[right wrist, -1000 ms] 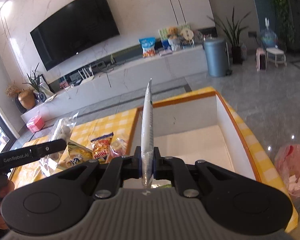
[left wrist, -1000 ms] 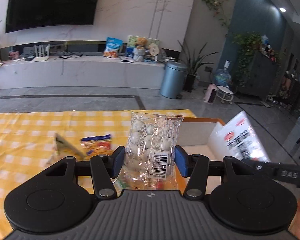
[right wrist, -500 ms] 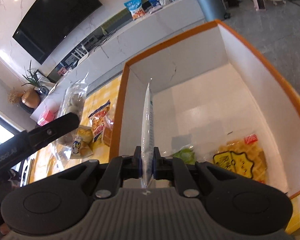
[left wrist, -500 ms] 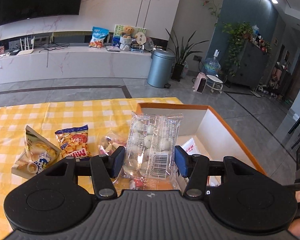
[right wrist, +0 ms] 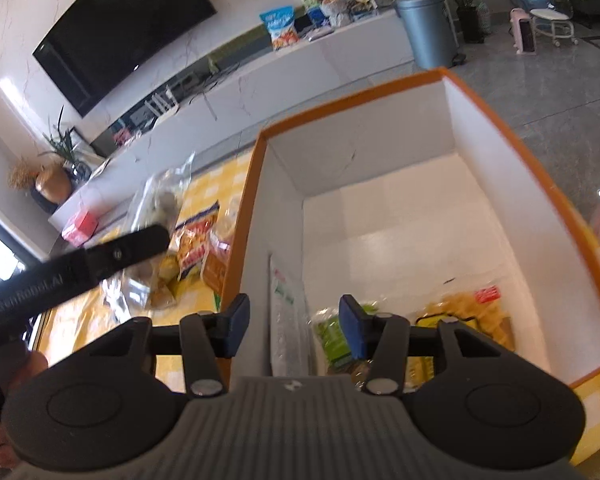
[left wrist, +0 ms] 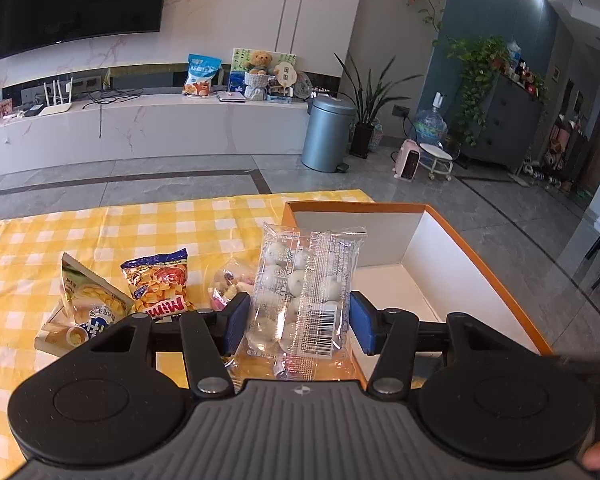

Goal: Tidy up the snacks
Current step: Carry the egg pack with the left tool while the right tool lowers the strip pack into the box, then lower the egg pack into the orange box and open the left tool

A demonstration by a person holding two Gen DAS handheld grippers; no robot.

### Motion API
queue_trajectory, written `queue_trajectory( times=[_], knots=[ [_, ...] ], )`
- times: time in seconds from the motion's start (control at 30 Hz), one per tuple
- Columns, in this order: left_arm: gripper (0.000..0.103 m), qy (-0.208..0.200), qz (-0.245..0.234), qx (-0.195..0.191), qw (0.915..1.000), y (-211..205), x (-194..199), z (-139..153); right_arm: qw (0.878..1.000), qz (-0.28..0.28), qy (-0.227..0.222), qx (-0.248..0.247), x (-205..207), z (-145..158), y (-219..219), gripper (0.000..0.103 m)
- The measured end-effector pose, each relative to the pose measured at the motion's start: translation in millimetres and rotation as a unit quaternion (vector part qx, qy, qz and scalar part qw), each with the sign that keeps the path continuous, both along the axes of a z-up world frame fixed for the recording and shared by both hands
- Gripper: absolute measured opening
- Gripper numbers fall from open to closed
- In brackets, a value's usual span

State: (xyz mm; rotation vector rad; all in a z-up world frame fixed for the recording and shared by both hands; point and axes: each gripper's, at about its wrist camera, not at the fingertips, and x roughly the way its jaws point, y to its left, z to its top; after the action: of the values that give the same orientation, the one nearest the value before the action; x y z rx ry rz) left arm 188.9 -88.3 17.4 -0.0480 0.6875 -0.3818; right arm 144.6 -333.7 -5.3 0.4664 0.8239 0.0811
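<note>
Snacks split between counter and box right now. Left claw (left wrist: 298,322) at lower centre of the left wrist view, blue pads pinching a clear packet of white balls (left wrist: 306,294) by both side edges, packet upright, barcode facing the camera, held above the near left corner of the orange-rimmed box (left wrist: 496,276). Further left on the yellow checked counter (left wrist: 40,248): an orange chip bag (left wrist: 158,282) lying flat, a tilted green-and-yellow pack (left wrist: 86,304) just beside it at the left, a small clear bag of pink sweets (left wrist: 230,284) peeking out behind the left pad. Over to the right wrist view: right claw (right wrist: 294,326) at lower centre, jaws just been opening, now spread with the pads touching nothing. Between them and below, a flat white packet (right wrist: 286,320) standing on edge against the box's left inner wall (right wrist: 276,216), clear of both pads. Just right of it on the box floor, a green packet (right wrist: 332,334) partly hidden by the right pad, then a yellow snack bag with a red tag (right wrist: 468,312) lying flat near the lower right. Rest of the white box floor bare toward the far wall. At the left edge of that view, the other claw's black handle (right wrist: 80,268) cutting across, blurred, with the clear packet and chip bag behind it on the counter.
</note>
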Motion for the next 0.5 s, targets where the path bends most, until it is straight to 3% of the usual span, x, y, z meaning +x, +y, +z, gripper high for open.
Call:
queue_trajectory(
  times=[0.1, 0.3, 0.43, 0.5],
  knots=[
    [0.061, -0.003, -0.008, 0.011, 0.9999, -10.5, 1.4, 6.1, 0.999, -0.020, -0.016, -0.031, -1.5, 14.0, -9.8, 0.049],
    [0.061, 0.020, -0.045, -0.035, 0.9982, -20.7, 7.3, 26.6, 0.980, -0.054, 0.011, -0.194, 11.2, 30.2, -14.5, 0.049],
    [0.061, 0.015, -0.055, -0.023, 0.9981, -35.1, 1.4, 34.4, 0.981, -0.065, -0.023, -0.182, 1.6, 42.2, -28.6, 0.061],
    [0.061, 0.017, -0.064, -0.017, 0.9977, -45.5, 1.2, 34.5, 0.979, -0.076, -0.035, -0.186, -10.5, 39.8, -35.2, 0.062]
  ],
)
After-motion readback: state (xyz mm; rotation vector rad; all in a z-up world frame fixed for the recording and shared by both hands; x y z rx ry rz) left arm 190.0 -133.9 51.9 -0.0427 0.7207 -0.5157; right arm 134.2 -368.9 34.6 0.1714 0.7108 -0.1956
